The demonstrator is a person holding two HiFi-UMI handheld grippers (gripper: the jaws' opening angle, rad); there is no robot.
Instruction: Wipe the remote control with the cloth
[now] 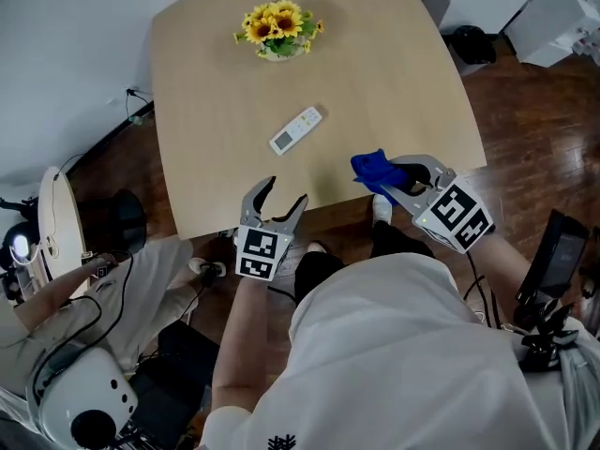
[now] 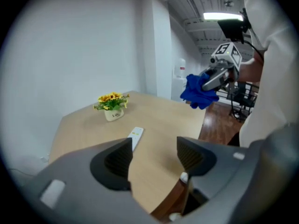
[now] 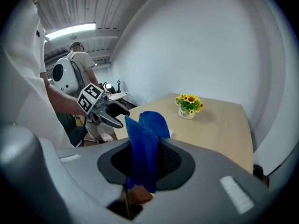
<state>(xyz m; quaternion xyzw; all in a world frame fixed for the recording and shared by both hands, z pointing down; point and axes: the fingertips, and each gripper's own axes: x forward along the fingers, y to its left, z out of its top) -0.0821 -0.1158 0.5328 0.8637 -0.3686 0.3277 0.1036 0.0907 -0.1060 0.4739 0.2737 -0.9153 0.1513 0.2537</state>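
Here, the remote control (image 1: 296, 129) lies on the table (image 1: 403, 73); on its near side, the left gripper (image 1: 286, 191) hovers, jaws spread and empty, while the right gripper (image 1: 382, 182) pinches the blue cloth (image 1: 369, 165).

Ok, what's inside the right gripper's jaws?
A blue cloth, clamped by the right gripper and bunched up above it. It covers the gap between the jaws; whether anything is wrapped inside can't be seen.
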